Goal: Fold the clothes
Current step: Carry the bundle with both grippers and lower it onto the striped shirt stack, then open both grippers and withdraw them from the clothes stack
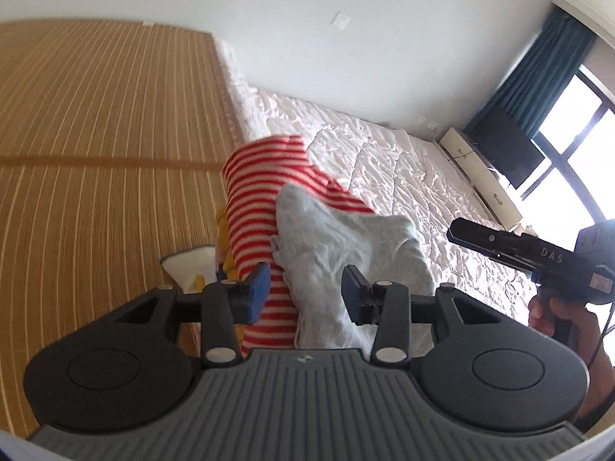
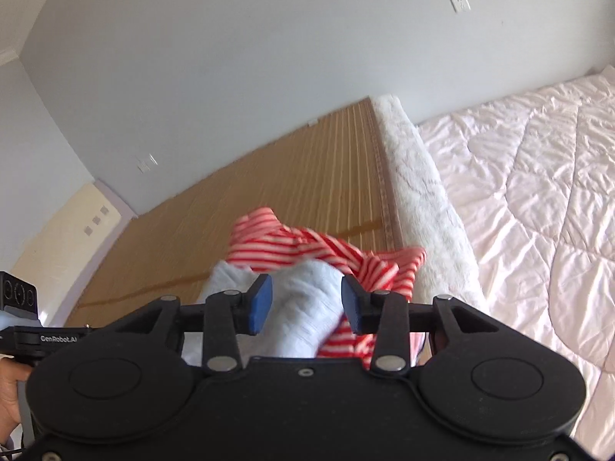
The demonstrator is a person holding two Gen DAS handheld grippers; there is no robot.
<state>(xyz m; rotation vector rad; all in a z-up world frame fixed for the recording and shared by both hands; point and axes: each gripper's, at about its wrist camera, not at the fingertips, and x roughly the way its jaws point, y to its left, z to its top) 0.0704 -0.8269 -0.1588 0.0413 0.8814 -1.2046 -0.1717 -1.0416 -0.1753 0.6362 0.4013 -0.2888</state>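
Red-and-white striped knit garment (image 1: pixel 253 207) and pale grey garment (image 1: pixel 338 246) sit heaped at the woven mat's edge; our left hand-held gripper (image 1: pixel 305 292) and right hand-held gripper (image 2: pixel 306 303) gape apart over them.

We see the clothes (image 1: pixel 292 223) heaped where the mat (image 1: pixel 96 146) meets the quilt (image 1: pixel 403 169), mat to their left, quilt to their right.
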